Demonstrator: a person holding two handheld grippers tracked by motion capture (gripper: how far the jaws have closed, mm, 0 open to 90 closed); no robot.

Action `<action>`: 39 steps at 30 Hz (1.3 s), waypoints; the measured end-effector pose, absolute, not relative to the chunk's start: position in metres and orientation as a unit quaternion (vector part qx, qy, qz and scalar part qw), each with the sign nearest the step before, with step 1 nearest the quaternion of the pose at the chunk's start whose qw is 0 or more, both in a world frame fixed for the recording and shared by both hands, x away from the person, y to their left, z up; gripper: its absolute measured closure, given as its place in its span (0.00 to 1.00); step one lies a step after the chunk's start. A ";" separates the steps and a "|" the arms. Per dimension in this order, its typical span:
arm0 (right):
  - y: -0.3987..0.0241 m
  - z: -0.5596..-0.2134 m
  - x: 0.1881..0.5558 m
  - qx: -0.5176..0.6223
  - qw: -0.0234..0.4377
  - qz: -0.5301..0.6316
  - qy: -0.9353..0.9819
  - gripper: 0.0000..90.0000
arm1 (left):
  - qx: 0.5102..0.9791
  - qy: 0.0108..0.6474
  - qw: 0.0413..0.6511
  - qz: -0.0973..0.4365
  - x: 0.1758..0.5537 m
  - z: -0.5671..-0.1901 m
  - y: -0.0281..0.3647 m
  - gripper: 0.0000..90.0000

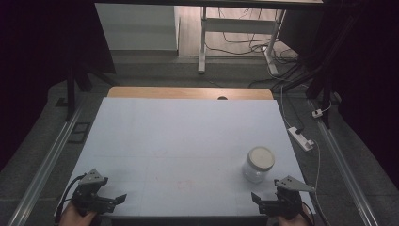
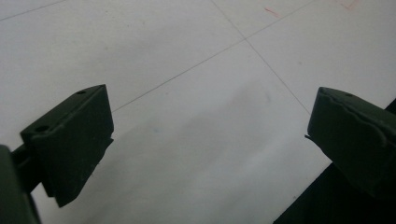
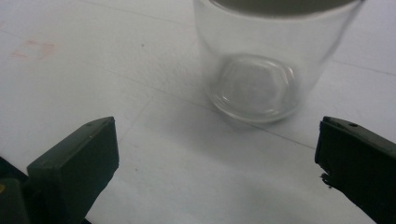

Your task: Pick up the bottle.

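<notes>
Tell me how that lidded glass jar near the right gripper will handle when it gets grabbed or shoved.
The jar looks like clear glass, so probably rigid, smooth and rather slippery between the jaws, and breakable if dropped. It appears empty, so likely light. It stands upright on a broad flat base, so a low push should slide it across the white table rather than tip it; on its side it could roll.
</notes>
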State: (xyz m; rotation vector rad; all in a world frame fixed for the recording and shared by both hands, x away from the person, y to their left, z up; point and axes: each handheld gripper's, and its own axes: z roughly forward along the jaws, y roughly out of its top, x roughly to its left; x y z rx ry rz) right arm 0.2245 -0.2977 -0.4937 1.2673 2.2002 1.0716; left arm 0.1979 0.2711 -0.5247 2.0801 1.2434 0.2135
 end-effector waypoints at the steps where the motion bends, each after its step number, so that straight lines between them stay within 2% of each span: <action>1: -0.298 -0.493 0.225 0.449 0.193 0.383 0.784 0.00 | 0.801 0.480 0.349 0.081 0.198 -0.525 0.271 0.02; 22: -0.297 -0.490 0.241 0.459 0.199 0.387 0.775 0.00 | 0.805 0.475 0.347 0.079 0.198 -0.525 0.271 0.02; 39: -0.294 -0.493 0.269 0.468 0.204 0.385 0.769 0.00 | 0.810 0.471 0.340 0.080 0.199 -0.525 0.269 0.02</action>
